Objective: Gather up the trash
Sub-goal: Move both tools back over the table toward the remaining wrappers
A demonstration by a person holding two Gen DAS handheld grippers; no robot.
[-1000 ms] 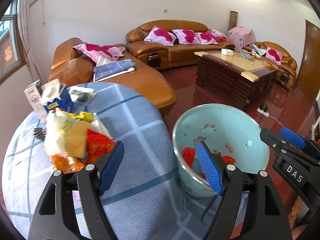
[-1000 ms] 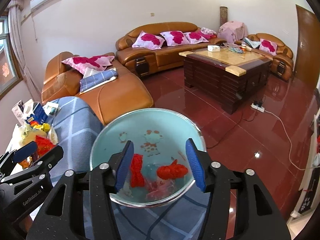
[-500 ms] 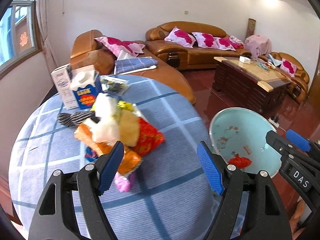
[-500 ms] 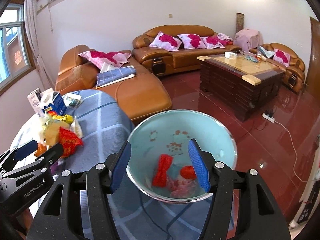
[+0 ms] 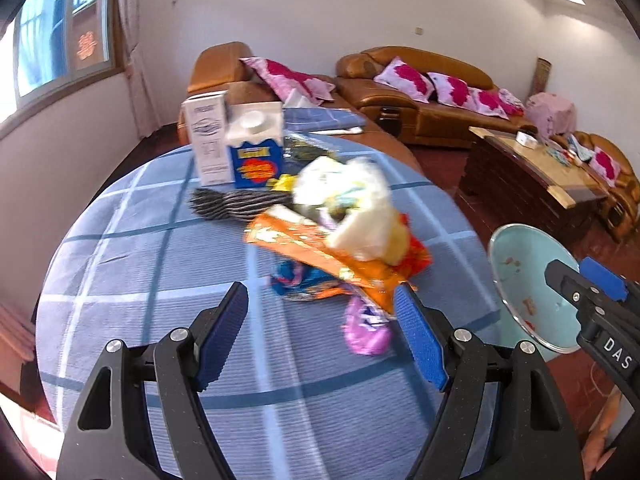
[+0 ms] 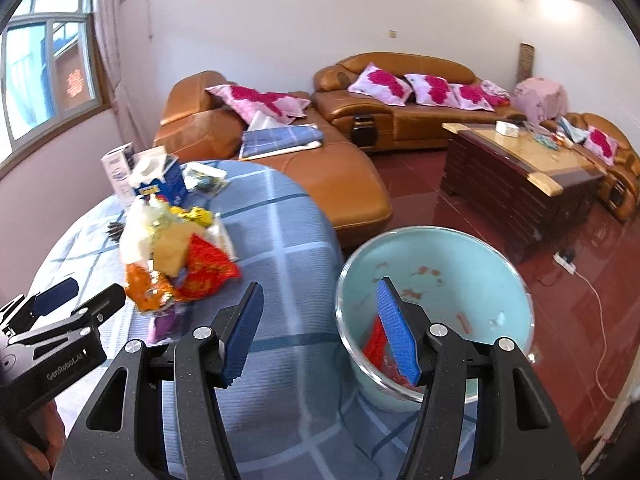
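Note:
A heap of trash (image 5: 344, 224) lies on the round table (image 5: 160, 280) with its blue checked cloth: orange and red wrappers, white and yellow crumpled bags, and a purple wrapper (image 5: 366, 328) at the near edge. My left gripper (image 5: 320, 332) is open and empty just short of that heap, the purple wrapper near its right finger. A pale turquoise bin (image 6: 480, 272) stands by the table with red scraps inside. My right gripper (image 6: 320, 330) is open and empty, its right finger in front of the bin's mouth. The heap (image 6: 176, 256) lies to its left.
A blue tissue box (image 5: 256, 156), a white carton (image 5: 208, 140) and a striped black-and-white thing (image 5: 240, 204) sit behind the heap. Brown leather sofas (image 6: 320, 176) and a dark coffee table (image 6: 520, 184) stand beyond on the red floor; a power strip cable (image 6: 592, 292) runs right of the bin.
Both views have swung left, from the bin toward the heap. The heap now sits ahead of my left gripper and the bin has slid to the right. Neither gripper's opening changed.

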